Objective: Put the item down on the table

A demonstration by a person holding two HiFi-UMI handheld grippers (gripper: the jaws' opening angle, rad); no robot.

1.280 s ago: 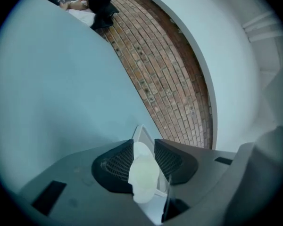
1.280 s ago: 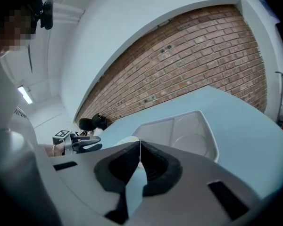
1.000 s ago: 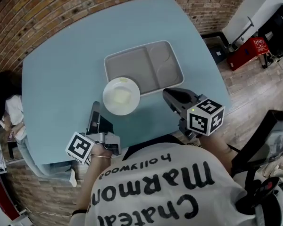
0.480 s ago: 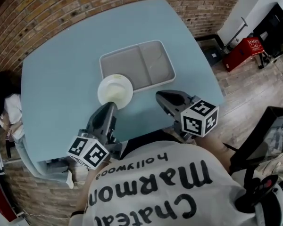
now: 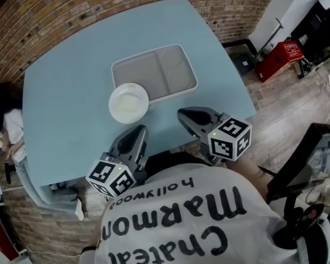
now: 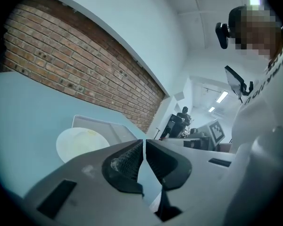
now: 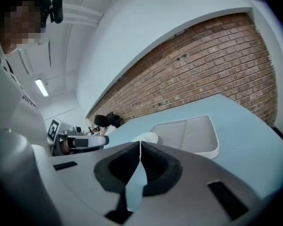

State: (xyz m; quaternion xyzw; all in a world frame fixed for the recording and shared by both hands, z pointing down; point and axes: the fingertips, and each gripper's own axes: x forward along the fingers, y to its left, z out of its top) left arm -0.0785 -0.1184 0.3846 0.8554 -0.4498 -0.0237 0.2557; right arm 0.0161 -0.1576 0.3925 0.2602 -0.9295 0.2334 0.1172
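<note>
- Right gripper view: we see only the top sliver of the round white plate (image 7: 146, 137); the right gripper (image 7: 140, 144) hides the rest.
- Pale yellowish patch (image 5: 130, 105) on it: too small for us to identify.
- Dark-haired person (image 5: 1, 114): cut off by the head view's left edge.
- White printed T-shirt (image 5: 198, 219) hides the light blue table's (image 5: 71, 92) near edge.

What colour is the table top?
The table is pale blue, plain with no pattern. It shows best in the head view.

White plate (image 5: 128, 103) sits just ahead of the left gripper (image 5: 138, 132), with the grey tray (image 5: 154, 73) behind it, so straight ahead is blocked. There's open blue table (image 5: 66, 92) to that gripper's left, and more to the right of the right gripper (image 5: 183, 115).
</note>
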